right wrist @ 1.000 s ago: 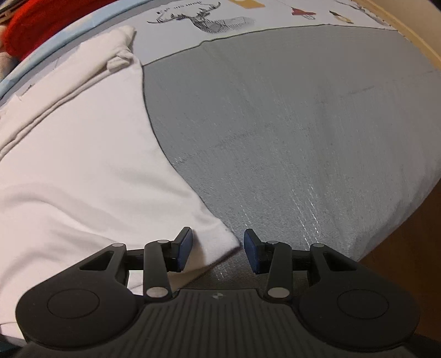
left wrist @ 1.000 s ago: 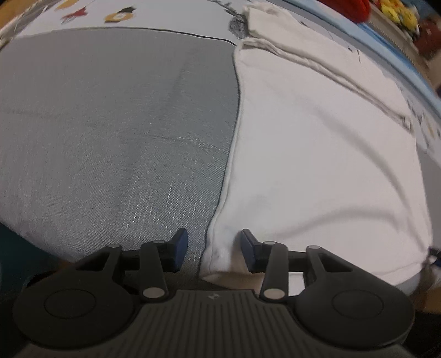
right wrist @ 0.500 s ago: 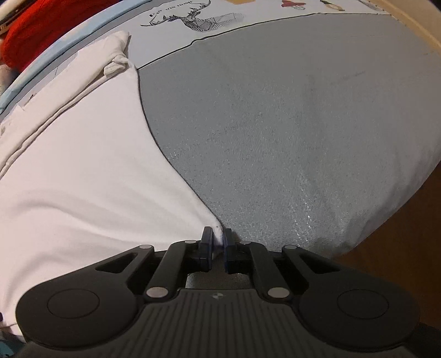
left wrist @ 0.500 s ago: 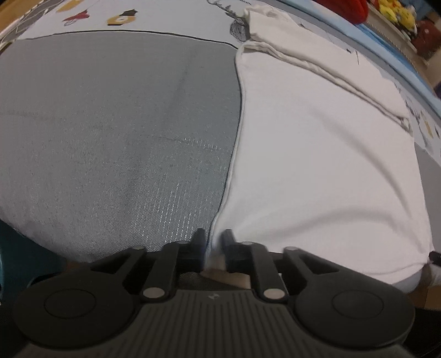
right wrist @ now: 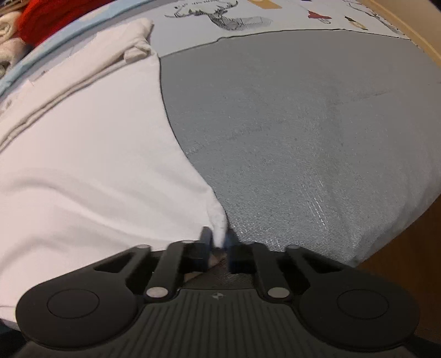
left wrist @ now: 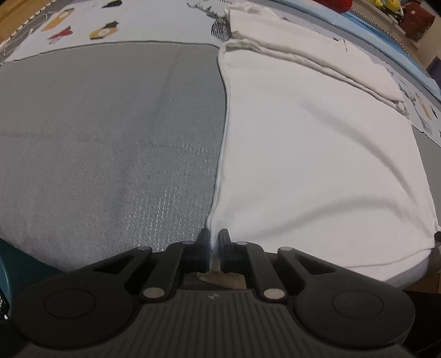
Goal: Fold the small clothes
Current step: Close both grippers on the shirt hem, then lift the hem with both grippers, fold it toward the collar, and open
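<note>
A white garment point(left wrist: 317, 154) lies flat on a grey mat point(left wrist: 110, 143), its far part folded into a thick band point(left wrist: 311, 55). My left gripper point(left wrist: 214, 239) is shut on the garment's near left corner. In the right wrist view the same white garment point(right wrist: 91, 165) fills the left half, on the grey mat point(right wrist: 303, 132). My right gripper point(right wrist: 219, 238) is shut on the near right corner, which is pulled up a little between the fingers.
A white printed cloth with animal drawings point(right wrist: 226, 16) lies beyond the mat. Red fabric point(right wrist: 46, 19) and other clothes are piled at the far edge. The mat's near edge drops off to a wooden floor point(right wrist: 399, 275).
Both grippers went from open around the near corners to shut on them. Since then both corners have lifted slightly and the garment has shifted in view.
</note>
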`<state>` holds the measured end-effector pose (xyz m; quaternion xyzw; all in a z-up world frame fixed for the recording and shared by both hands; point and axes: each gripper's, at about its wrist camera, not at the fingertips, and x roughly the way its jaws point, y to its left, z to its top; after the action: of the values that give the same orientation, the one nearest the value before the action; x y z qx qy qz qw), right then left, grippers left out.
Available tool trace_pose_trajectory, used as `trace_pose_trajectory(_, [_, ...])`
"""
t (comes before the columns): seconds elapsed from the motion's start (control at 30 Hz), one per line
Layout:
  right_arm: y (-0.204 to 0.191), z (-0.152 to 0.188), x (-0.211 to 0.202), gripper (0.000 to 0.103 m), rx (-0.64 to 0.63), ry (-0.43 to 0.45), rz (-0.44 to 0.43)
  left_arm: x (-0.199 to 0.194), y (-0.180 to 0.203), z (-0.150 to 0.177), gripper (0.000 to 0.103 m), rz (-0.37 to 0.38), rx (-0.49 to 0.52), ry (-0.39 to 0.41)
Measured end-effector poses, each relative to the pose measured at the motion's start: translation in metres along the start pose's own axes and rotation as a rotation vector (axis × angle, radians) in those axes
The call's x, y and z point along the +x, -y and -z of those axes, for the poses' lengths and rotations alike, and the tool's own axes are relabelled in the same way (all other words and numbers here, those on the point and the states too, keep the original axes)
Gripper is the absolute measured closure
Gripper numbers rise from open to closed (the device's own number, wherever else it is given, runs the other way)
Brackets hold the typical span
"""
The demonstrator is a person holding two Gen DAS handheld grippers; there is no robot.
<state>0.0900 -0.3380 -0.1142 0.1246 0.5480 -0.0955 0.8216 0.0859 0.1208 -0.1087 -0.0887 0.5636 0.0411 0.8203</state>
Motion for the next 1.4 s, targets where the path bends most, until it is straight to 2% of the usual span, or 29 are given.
trace_pose_trajectory(0.1, [0.007, -0.003, -0.008, 0.097, 0.033, 0.039, -0.023, 0.001, -0.001, 0.001, 0.096, 0.01, -0.011, -0.014])
trace_pose_trajectory(0.27, [0.011, -0.001, 0.0, 0.095, 0.034, -0.012, -0.008, 0.002, -0.003, 0.001, 0.092, 0.011, -0.017, -0.031])
trace_pose_trajectory(0.77, [0.001, 0.003, -0.003, 0.096, -0.023, 0.001, 0.011, 0.004, 0.003, -0.001, 0.092, -0.004, 0.019, -0.027])
trace_pose_trajectory(0.9, [0.002, 0.004, -0.007, 0.096, -0.017, 0.013, 0.005, 0.001, 0.004, -0.001, 0.096, -0.006, 0.031, -0.02])
trace_pose_trajectory(1.0, [0.003, 0.003, -0.014, 0.097, -0.008, 0.041, -0.004, -0.005, 0.004, -0.002, 0.097, -0.002, 0.027, 0.01])
trace_pose_trajectory(1.13, [0.004, 0.002, -0.035, 0.097, -0.004, 0.107, -0.042, -0.03, 0.009, -0.002, 0.097, 0.008, 0.066, 0.099])
trace_pose_trajectory(1.4, [0.029, 0.004, -0.128, 0.098, -0.025, 0.287, -0.22, -0.111, 0.012, 0.013, 0.098, 0.091, 0.132, 0.277])
